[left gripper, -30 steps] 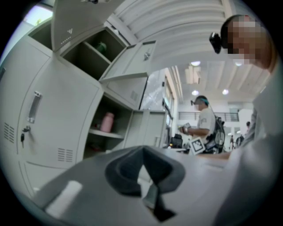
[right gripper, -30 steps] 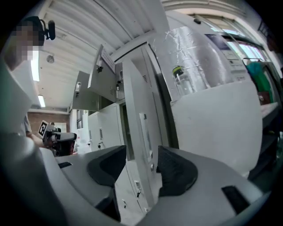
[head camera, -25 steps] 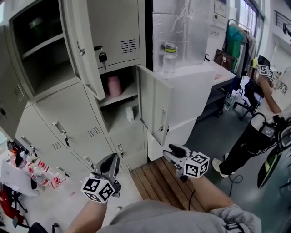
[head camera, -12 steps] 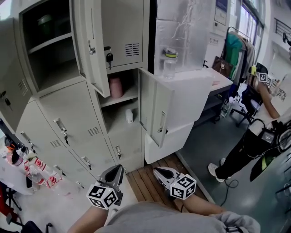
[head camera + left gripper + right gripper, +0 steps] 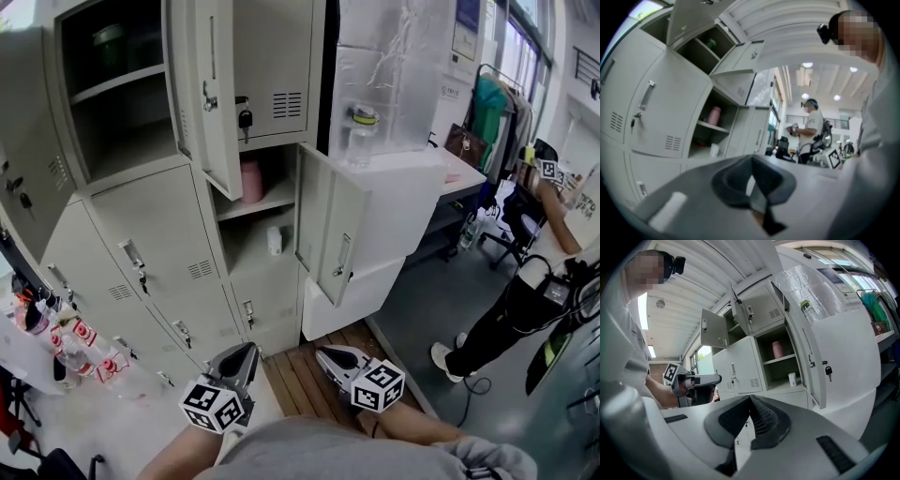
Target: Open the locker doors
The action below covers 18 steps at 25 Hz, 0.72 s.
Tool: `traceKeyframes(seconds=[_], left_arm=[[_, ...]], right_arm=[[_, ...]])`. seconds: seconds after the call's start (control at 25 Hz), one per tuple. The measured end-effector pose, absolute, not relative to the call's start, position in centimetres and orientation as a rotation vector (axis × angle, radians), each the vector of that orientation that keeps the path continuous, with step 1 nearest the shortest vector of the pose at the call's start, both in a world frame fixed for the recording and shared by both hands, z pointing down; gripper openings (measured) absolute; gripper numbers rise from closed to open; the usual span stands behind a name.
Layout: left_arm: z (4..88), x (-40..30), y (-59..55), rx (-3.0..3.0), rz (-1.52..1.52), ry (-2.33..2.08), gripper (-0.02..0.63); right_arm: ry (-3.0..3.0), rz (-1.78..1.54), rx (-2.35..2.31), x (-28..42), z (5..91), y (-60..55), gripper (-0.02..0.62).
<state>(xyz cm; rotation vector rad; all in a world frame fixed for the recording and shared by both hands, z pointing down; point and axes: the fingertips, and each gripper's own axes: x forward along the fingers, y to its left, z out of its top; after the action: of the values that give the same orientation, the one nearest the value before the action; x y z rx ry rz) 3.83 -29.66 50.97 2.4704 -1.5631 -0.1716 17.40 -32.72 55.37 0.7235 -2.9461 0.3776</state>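
A: Low before the lockers (image 5: pixel 272 66), both grippers are held near the body; how are the jaws seen?

B: The left gripper (image 5: pixel 246 350) and right gripper (image 5: pixel 324 354) are each seen shut on nothing; the closed doors (image 5: pixel 155 234) are set ahead, up and leftward, well apart; each handle (image 5: pixel 131 255) is stood roughly upright; the left gripper is judged nearer.

A: What is shown by one view alone?

B: The lowest closed doors are shown only in the head view.
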Motion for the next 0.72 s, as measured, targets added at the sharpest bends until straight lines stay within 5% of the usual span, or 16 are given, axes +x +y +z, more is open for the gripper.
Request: traceKeyframes(seconds=[0.72], left_arm=[[50.7, -10.5, -21.7, 2.215, -0.240, -1.937, 0.003]], right_arm=[[-3.018, 0.296, 0.341, 2.6, 52.7, -29.6, 0.009]])
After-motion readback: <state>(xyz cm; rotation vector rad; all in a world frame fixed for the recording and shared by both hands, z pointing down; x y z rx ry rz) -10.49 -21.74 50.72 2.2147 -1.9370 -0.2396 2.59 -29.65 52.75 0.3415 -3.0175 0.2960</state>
